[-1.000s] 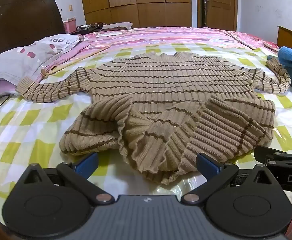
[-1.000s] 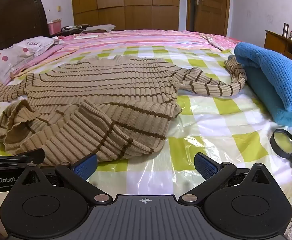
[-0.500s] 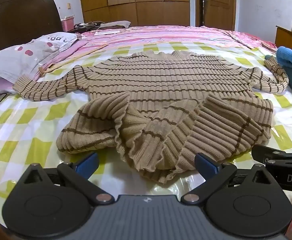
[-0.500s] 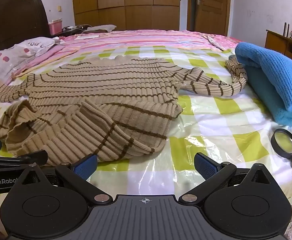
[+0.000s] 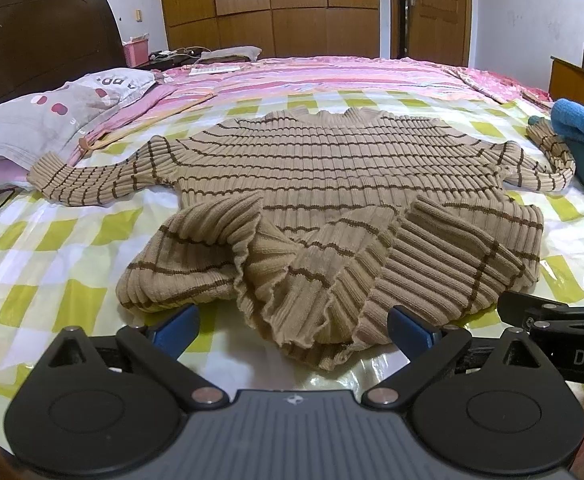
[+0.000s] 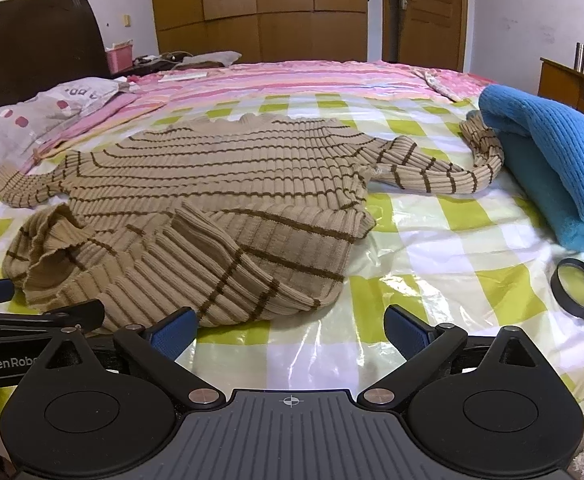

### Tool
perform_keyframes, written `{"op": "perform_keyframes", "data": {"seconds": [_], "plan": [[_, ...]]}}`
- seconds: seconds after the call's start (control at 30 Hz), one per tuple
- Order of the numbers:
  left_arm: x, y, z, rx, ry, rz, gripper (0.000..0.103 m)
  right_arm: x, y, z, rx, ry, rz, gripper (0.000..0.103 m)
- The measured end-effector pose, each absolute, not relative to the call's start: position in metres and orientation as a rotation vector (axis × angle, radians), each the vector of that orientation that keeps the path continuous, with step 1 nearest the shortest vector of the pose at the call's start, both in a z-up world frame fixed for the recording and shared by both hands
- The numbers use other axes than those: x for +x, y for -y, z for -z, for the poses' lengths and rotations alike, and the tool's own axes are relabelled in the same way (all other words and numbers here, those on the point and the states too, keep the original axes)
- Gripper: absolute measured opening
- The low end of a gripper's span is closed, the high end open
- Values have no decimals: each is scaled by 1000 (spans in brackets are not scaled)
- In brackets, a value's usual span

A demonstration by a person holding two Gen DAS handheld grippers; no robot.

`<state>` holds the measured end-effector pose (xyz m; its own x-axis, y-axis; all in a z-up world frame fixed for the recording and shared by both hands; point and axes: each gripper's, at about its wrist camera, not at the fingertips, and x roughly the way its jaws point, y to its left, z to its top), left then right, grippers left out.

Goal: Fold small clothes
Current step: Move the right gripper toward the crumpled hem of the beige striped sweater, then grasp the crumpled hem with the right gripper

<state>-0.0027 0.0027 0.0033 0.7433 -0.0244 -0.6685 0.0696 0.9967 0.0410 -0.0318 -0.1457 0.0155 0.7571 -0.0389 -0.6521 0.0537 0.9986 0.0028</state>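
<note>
Striped sweater lay on the bed, hem bunched. Left gripper and right gripper hovered open, empty; next, probably flattening the hem.

A bed covered in glossy yellow-green-and-white checked plastic sheeting carries a tan ribbed sweater with brown stripes just beyond the fingers. To their right lie a folded blue knit garment and a black-rimmed magnifying glass; far left, a grey pillow.
</note>
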Motion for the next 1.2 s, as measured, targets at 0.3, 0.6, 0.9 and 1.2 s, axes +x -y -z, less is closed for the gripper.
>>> {"op": "perform_keyframes", "data": {"seconds": [0.3,0.6,0.9,1.2], "plan": [[-2,-17,-15,33,-702,60,103,-25,142,-23,6,-688,6,97],[8,-50,-37,41,-630,28,103,2,143,-25,-23,-682,-46,84],[32,-72,-30,63,-673,51,103,26,127,-21,-75,-700,-157,76],[48,-82,-29,118,-709,135,93,45,122,-13,-76,-779,-248,39]]}}
